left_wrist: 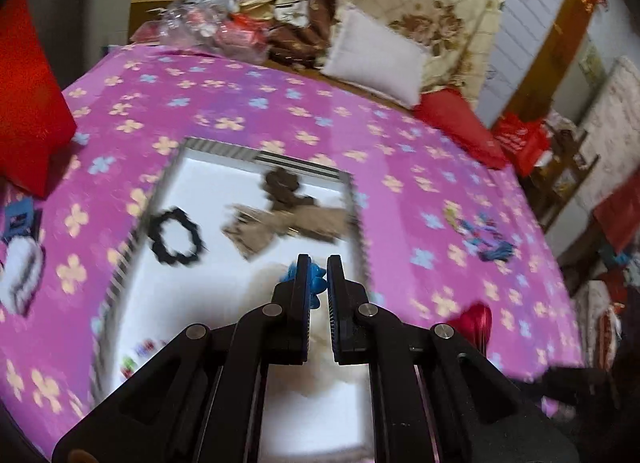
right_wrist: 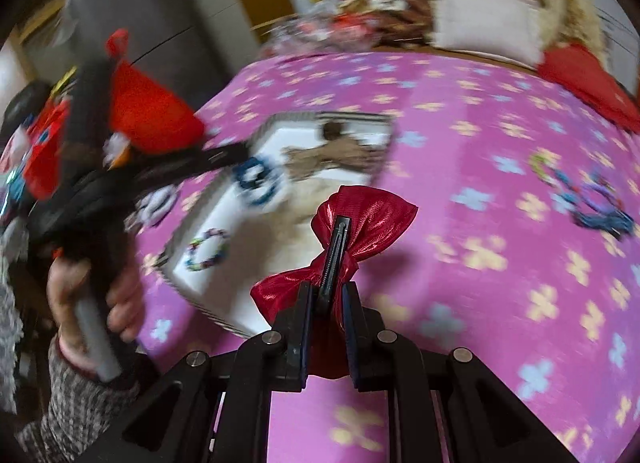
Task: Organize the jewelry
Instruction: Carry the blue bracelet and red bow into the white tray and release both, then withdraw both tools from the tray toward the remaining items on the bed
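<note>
Above the white tray (left_wrist: 224, 343) on the pink bedspread (left_wrist: 400, 143), the left gripper (left_wrist: 319, 283) pinches a blue hair tie (left_wrist: 316, 283) and the right gripper (right_wrist: 326, 295) clamps a red bow clip (right_wrist: 360, 219), both apparently for sorting.

Tray (left_wrist: 224, 151) on bedspread (left_wrist: 280, 103); scrunchie (left_wrist: 176, 237) in tray, left.

Bright, even light; heavy motion blur, fisheye-warped dark corners.
</note>
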Available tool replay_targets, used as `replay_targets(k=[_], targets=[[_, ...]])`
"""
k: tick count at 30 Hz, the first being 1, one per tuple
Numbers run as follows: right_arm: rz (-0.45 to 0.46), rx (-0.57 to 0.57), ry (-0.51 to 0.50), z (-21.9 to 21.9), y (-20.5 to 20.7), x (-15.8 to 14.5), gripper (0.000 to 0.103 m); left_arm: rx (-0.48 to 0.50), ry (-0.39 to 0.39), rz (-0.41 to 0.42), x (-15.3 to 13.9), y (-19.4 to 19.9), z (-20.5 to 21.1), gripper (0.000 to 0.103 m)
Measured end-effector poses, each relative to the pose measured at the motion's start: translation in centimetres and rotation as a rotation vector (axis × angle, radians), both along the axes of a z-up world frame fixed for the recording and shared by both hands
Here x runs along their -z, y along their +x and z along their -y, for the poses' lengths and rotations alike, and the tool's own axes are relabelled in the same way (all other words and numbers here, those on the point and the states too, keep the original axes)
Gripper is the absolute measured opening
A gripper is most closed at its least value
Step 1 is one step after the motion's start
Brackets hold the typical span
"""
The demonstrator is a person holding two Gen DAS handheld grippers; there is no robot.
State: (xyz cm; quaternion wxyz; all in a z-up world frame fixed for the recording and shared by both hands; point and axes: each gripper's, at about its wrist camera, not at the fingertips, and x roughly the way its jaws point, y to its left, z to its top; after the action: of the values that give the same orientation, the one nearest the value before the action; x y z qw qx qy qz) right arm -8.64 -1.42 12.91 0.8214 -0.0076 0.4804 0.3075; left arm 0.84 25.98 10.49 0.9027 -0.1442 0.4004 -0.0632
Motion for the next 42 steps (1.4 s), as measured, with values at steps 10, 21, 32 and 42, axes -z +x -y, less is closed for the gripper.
replay_targets(k=[10,21,32,42], targets=[[-0.044,-0.184,-0.081,-11.1,-0.1,4.7,0.014,-0.103,0.001,-0.171,5.3,3.5,-5.2,0.006],[-0.026,-0.170,-0.132,-12.7,0.7,7.3,0.041,-0.110,-0.079,-0.177,5.5,3.6,-6.6,0.010],[0.074,-0.108,-0.080,-7.4,-1.8,3.7,0.047,-0.113,-0.035,-0.003,1.9,0.6,-5.1,0.032],[0.065,0.121,-0.136,5.8,-3.3,4.2,0.047,-0.024,0.101,0.111,-1.0,-3.9,2.1,0.035]])
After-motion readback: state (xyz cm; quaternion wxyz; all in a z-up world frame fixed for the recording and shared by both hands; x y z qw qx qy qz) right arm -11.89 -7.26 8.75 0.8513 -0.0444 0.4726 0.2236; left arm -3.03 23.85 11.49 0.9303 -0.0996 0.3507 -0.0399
